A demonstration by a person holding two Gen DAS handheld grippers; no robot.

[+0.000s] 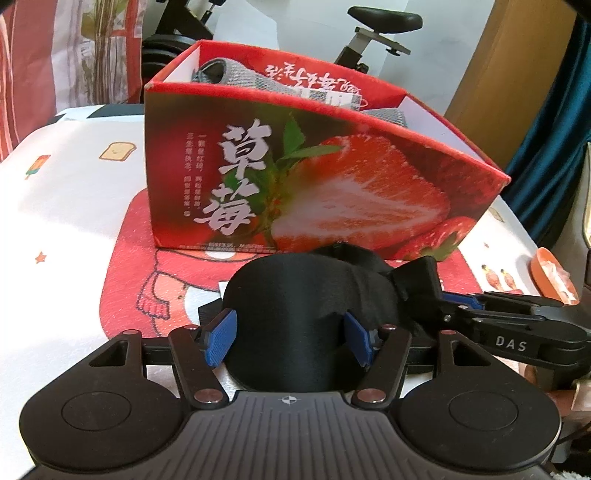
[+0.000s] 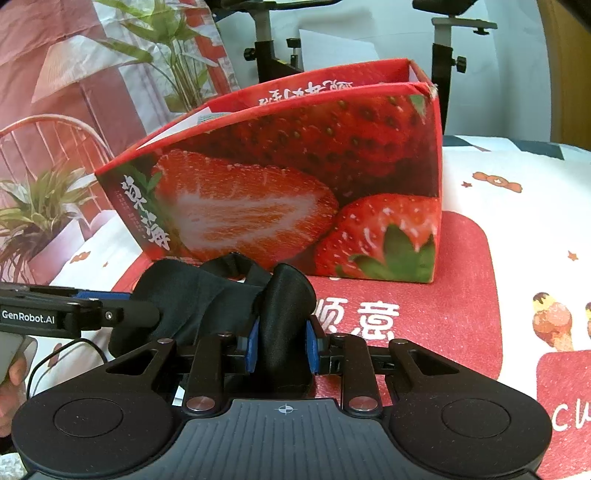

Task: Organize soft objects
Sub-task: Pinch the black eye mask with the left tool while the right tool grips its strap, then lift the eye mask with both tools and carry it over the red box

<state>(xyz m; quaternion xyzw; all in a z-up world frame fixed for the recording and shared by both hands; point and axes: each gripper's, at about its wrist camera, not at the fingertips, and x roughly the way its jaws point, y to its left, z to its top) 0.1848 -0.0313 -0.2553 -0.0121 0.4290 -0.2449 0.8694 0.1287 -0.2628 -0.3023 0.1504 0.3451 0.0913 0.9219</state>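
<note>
A black soft eye mask (image 1: pixel 295 295) is held between both grippers just above the red mat, in front of a red strawberry box (image 1: pixel 314 177). My left gripper (image 1: pixel 290 336) is shut on one end of the mask. My right gripper (image 2: pixel 282 343) is shut on the other end (image 2: pixel 284 306). The right gripper shows in the left wrist view (image 1: pixel 458 302) at the mask's right end. The left gripper shows in the right wrist view (image 2: pixel 110 301). Grey knitted soft items (image 1: pixel 258 81) lie inside the box (image 2: pixel 295 177).
A red cartoon mat (image 1: pixel 147 280) lies on a white patterned cloth (image 1: pixel 66 192) under the box. An orange dish (image 1: pixel 550 277) sits at the right edge. An exercise bike (image 1: pixel 373 33) stands behind the box. A patterned curtain (image 2: pixel 74 92) hangs at the back.
</note>
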